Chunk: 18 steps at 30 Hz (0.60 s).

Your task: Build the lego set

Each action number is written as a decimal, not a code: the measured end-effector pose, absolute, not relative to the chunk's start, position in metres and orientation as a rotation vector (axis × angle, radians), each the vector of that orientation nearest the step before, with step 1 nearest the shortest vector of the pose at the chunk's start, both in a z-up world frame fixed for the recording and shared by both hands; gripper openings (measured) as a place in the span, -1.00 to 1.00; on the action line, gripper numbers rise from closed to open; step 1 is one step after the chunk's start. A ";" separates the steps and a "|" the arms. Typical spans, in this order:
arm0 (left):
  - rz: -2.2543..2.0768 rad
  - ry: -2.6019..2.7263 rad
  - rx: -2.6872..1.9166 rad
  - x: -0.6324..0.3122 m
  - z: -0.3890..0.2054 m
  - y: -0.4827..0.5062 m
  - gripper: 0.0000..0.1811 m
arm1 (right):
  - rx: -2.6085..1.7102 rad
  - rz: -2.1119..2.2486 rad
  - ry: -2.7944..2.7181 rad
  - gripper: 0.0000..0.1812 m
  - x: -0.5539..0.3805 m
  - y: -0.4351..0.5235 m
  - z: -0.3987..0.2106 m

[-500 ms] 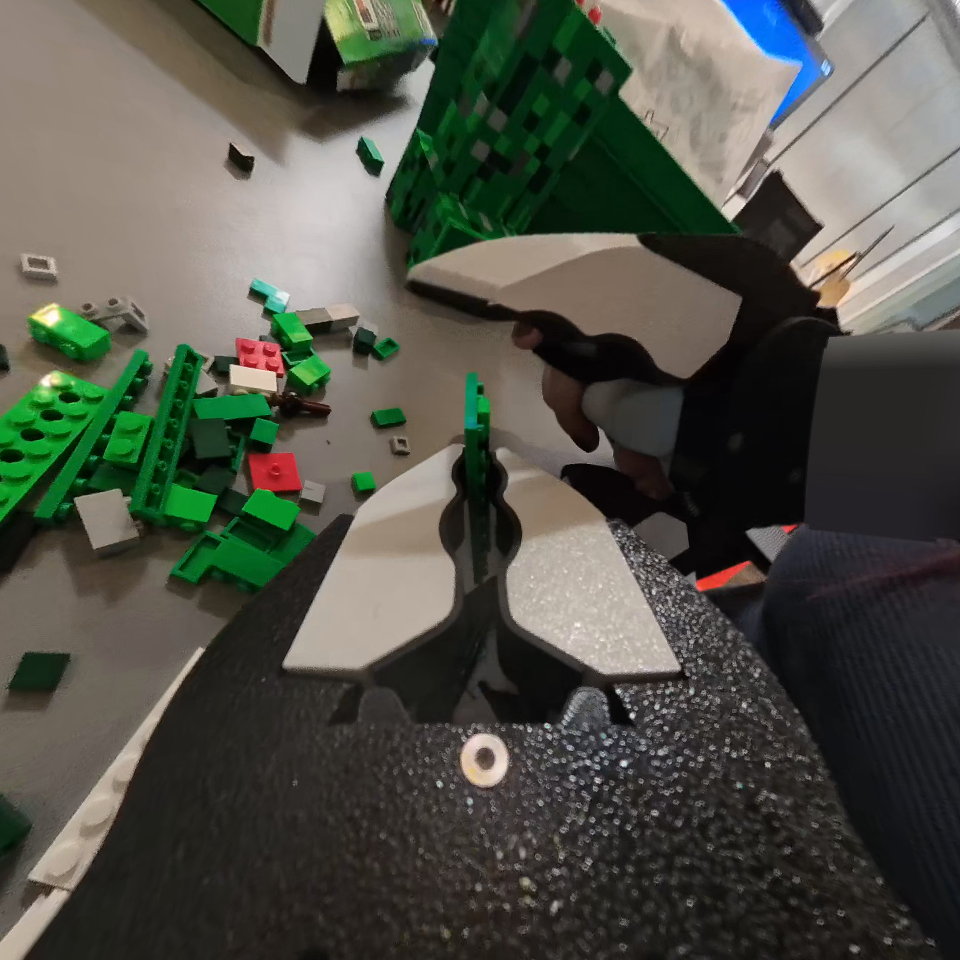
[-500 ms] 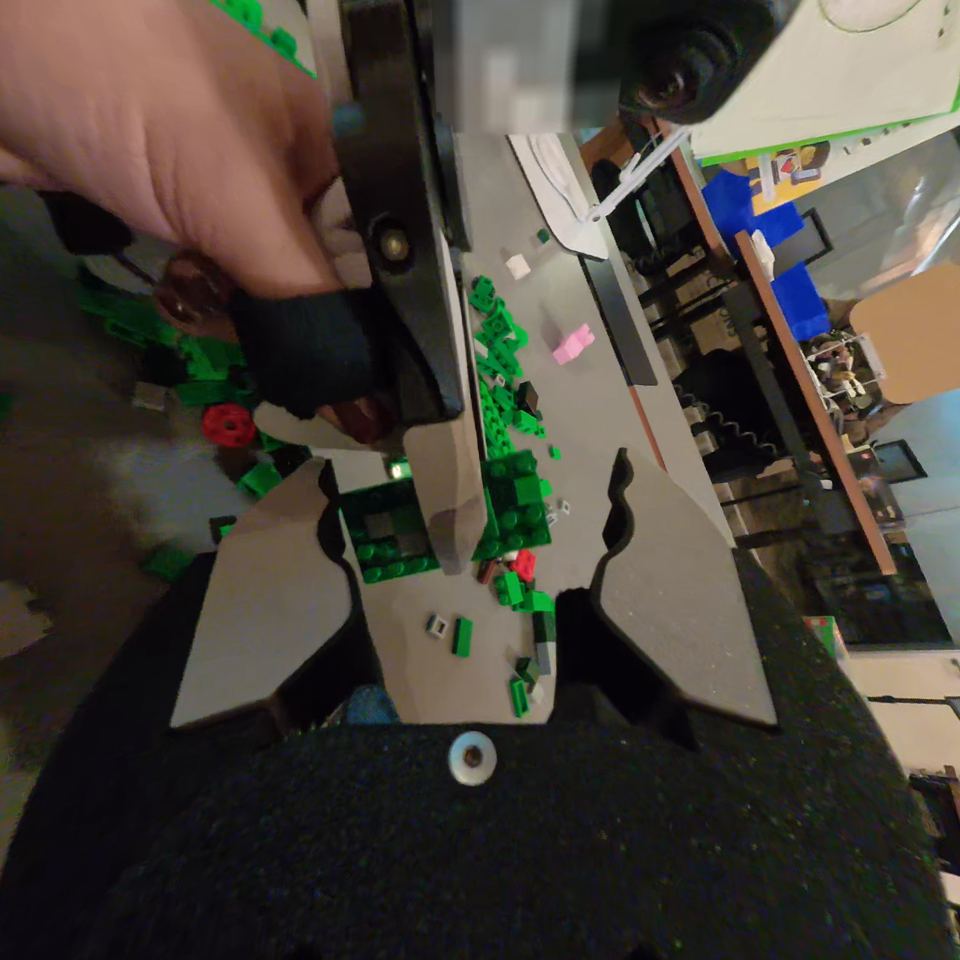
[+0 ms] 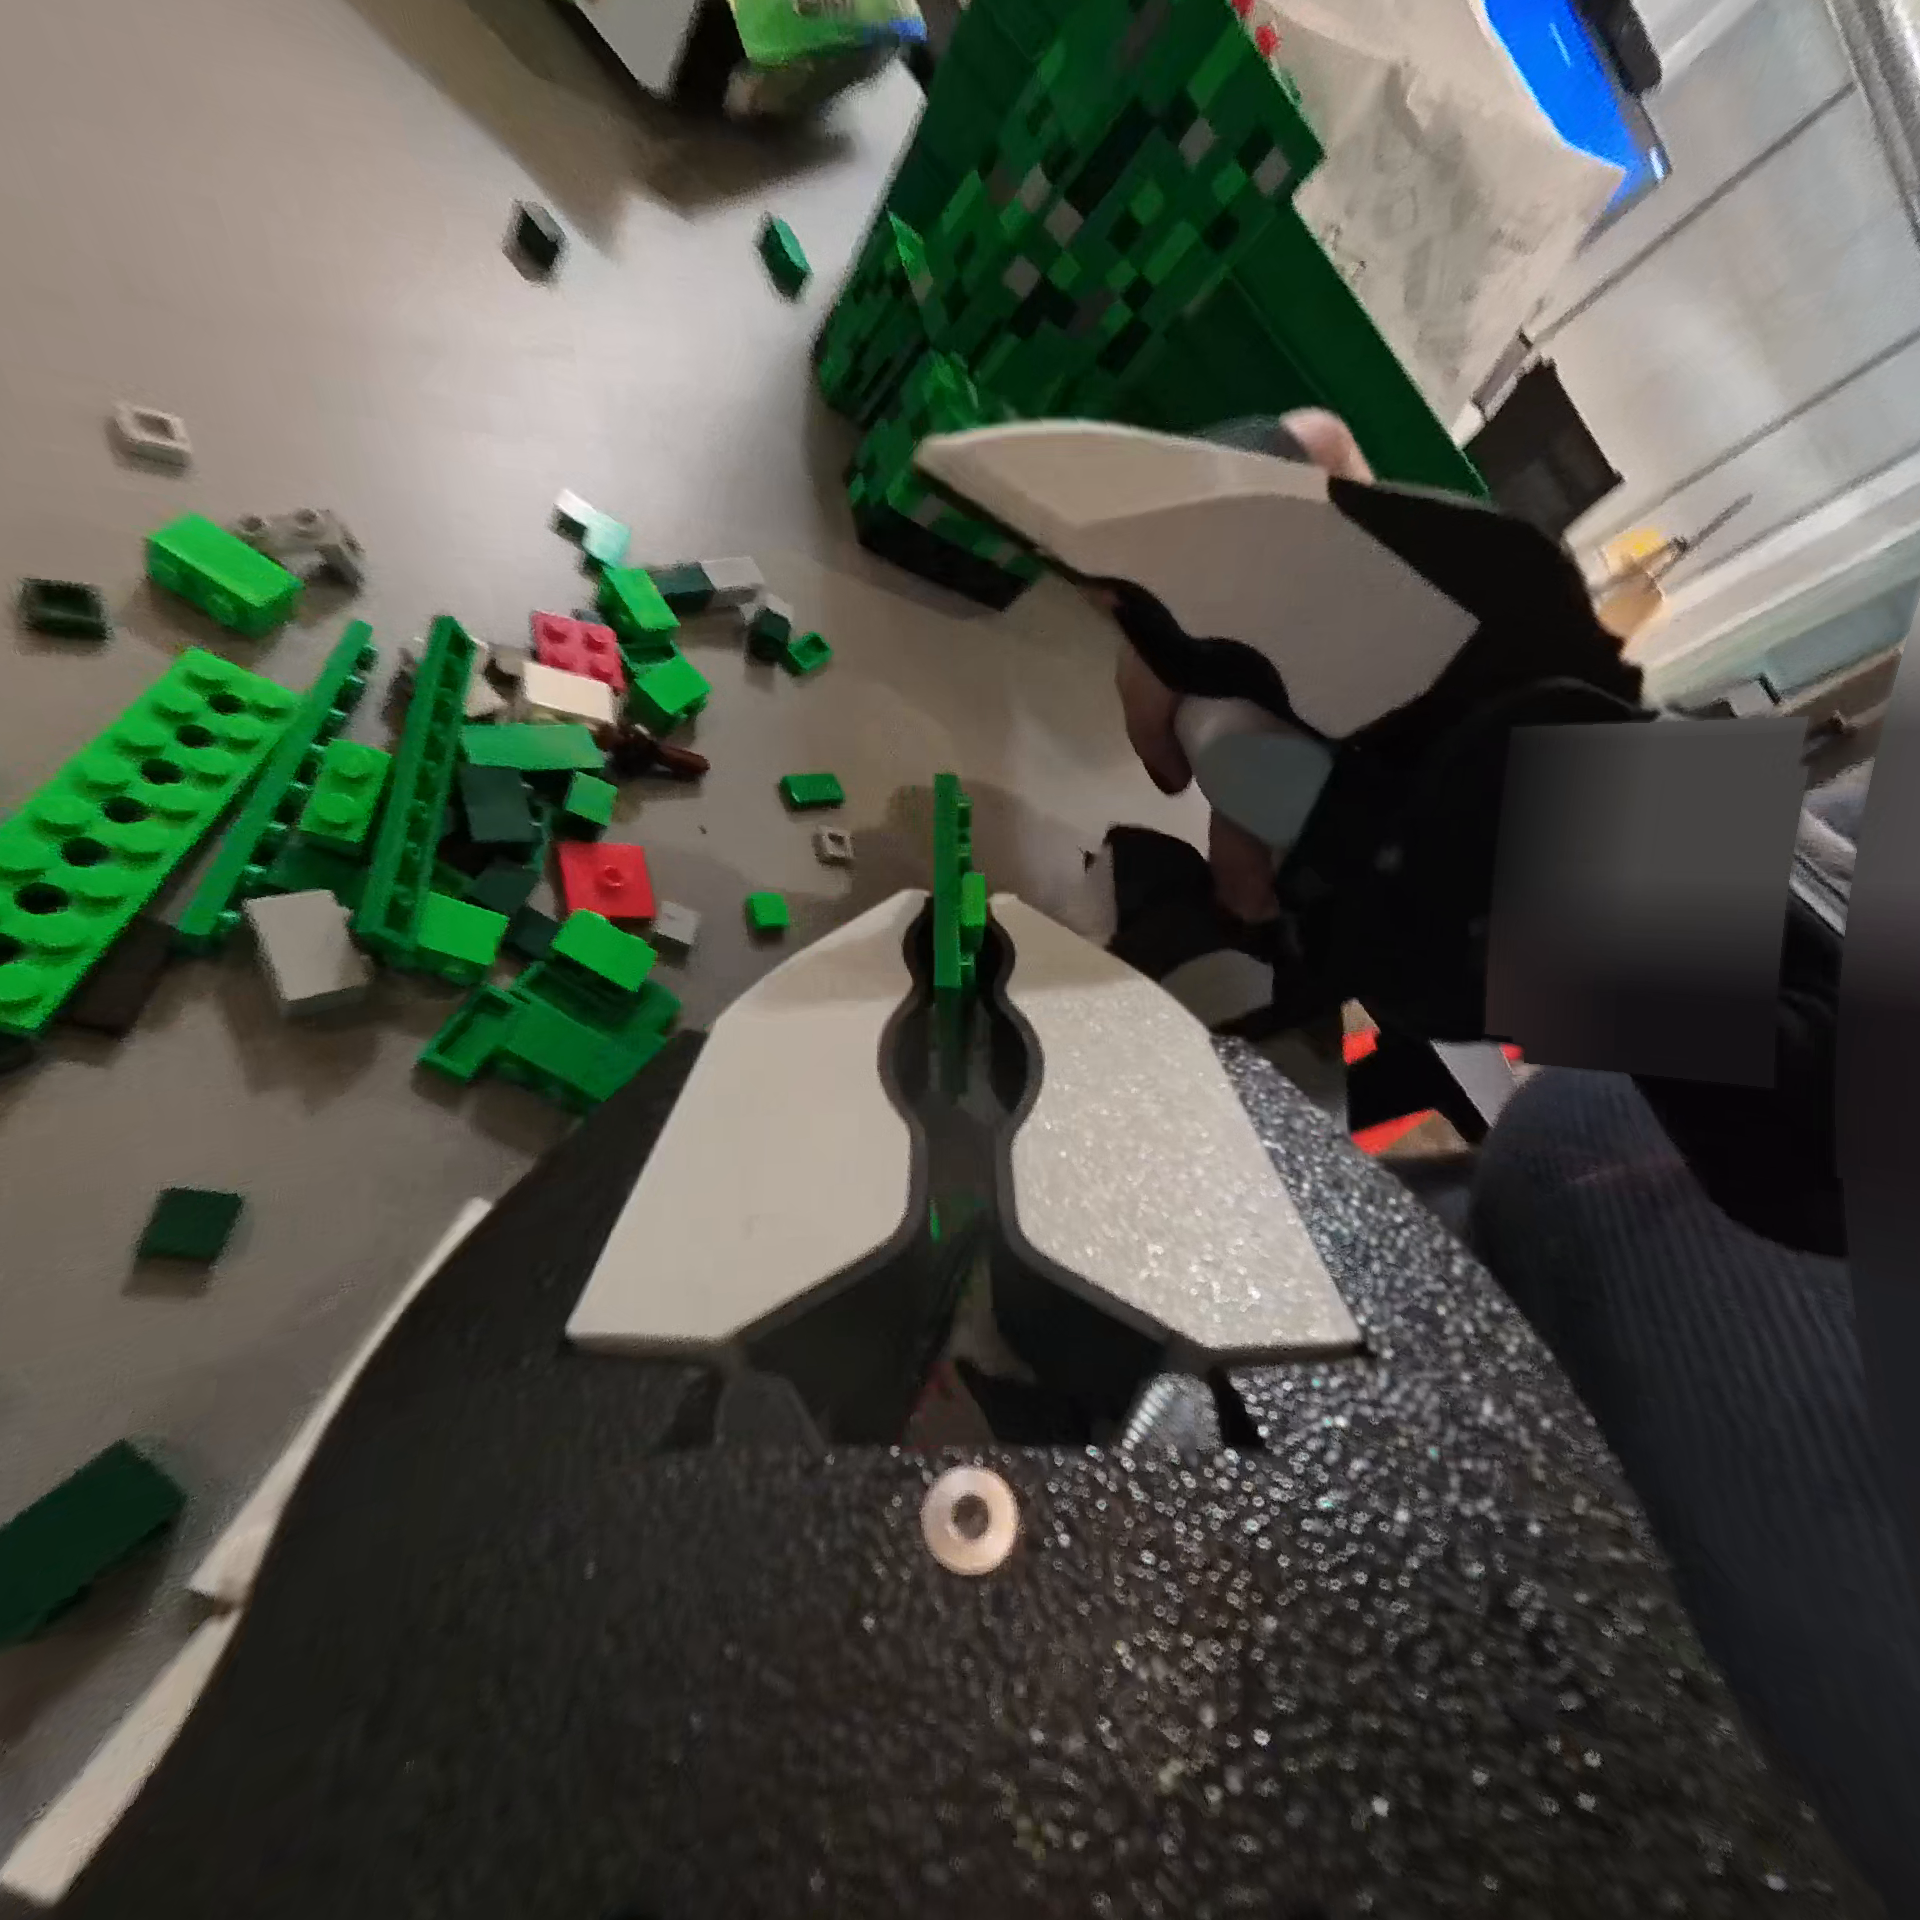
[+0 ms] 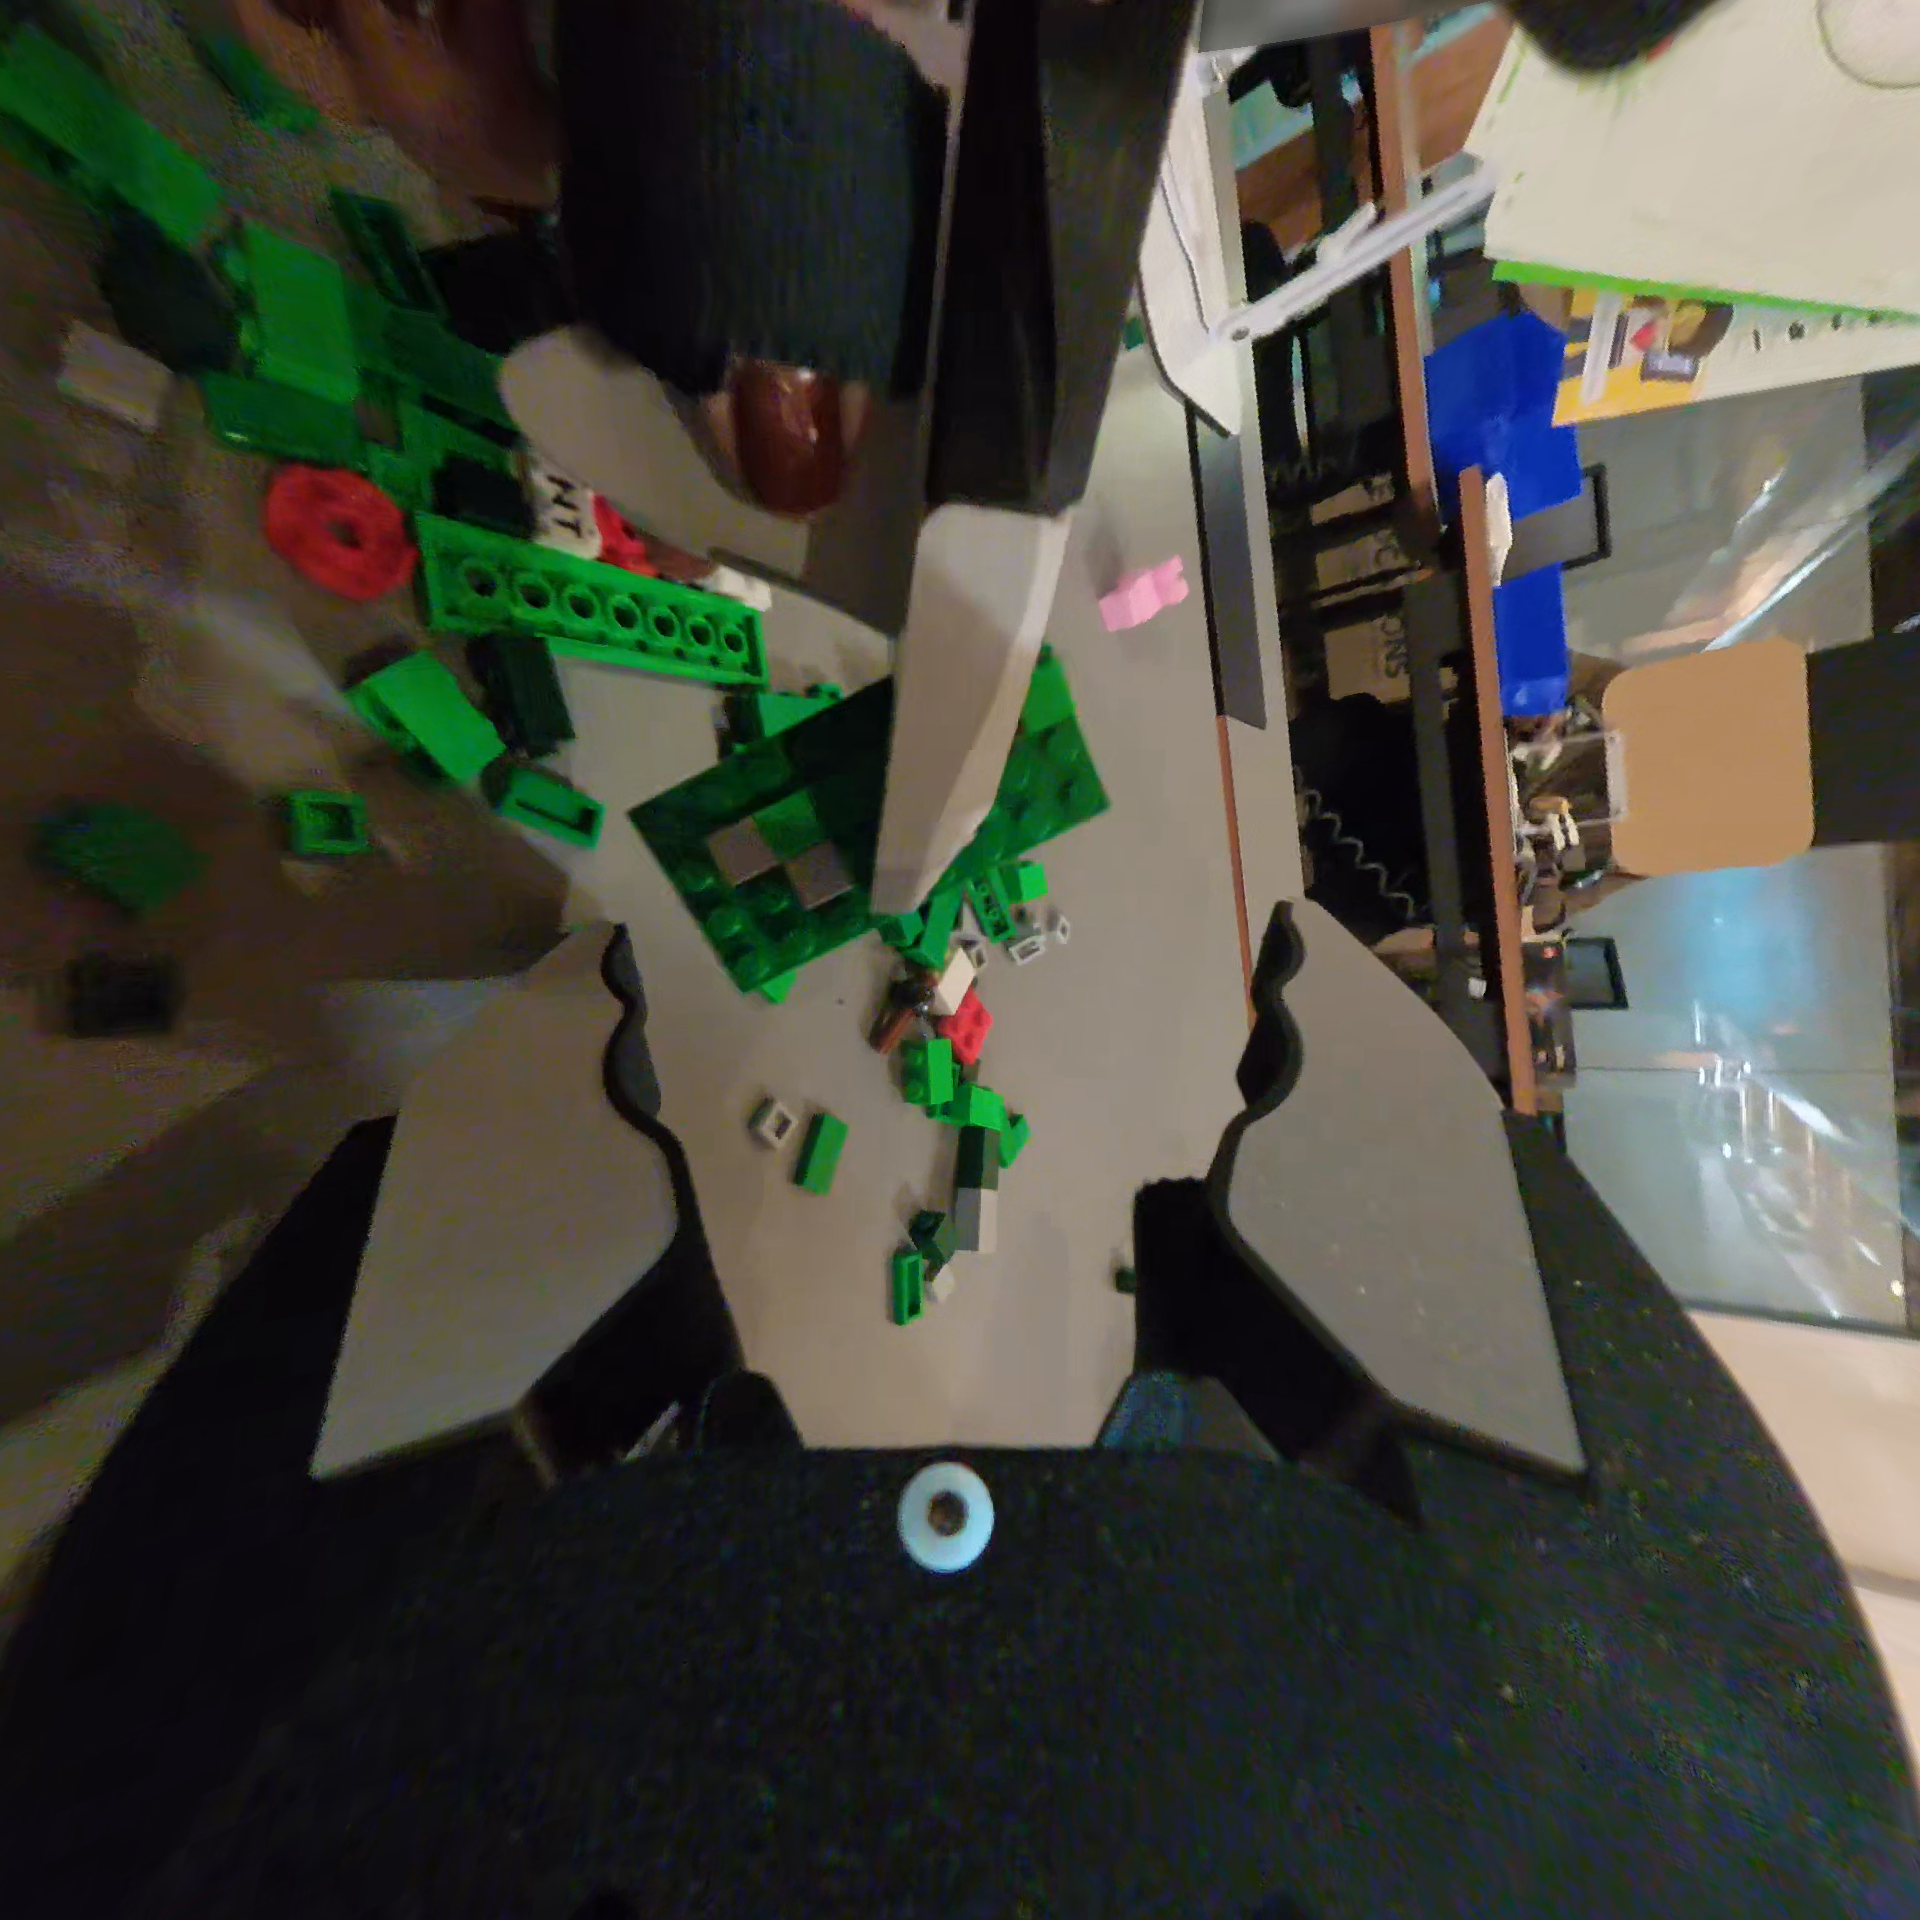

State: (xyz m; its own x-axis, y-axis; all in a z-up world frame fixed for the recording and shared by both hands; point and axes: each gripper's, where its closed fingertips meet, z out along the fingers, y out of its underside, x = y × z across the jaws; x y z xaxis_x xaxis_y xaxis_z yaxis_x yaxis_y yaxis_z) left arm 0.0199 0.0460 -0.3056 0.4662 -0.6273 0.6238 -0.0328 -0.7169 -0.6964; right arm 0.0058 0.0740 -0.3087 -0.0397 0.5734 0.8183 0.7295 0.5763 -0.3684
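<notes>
Moved: our right gripper (image 4: pixel 945 1039) has backed off from the green plate assembly (image 4: pixel 790 831).
Left gripper (image 3: pixel 954 940): we clamp that assembly edge-on above the table (image 3: pixel 312 312).
Right: jaws wide, empty.

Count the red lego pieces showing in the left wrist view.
2: a red studded square plate above the green pile, and a red flat square tile below it. Others may be buried.

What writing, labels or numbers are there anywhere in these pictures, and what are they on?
I leave wording unquoted; these things bear writing:
White lego piece beside the red round piece: bold black letters.
Dark boxes under the far desk: pale letters, partly hidden.
Green-edged booklet: print too small to read.
Left wrist view: nothing legible, all blurred.
</notes>
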 end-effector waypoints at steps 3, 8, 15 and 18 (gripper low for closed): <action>-1.304 0.603 -2.129 0.028 -0.309 0.036 -0.93 | -0.996 -0.181 -1.776 0.21 -0.002 0.064 -0.309; -1.353 0.611 -2.100 0.030 -0.302 0.032 -0.93 | -0.913 -0.225 -1.847 -0.04 -0.009 0.057 -0.315; -1.393 0.638 -1.967 0.030 -0.286 0.034 -0.89 | -1.066 0.002 -1.700 -0.09 -0.012 0.058 -0.302; -1.423 0.634 -1.881 0.033 -0.276 0.035 -0.83 | -1.152 0.146 -1.612 -0.10 -0.011 0.061 -0.293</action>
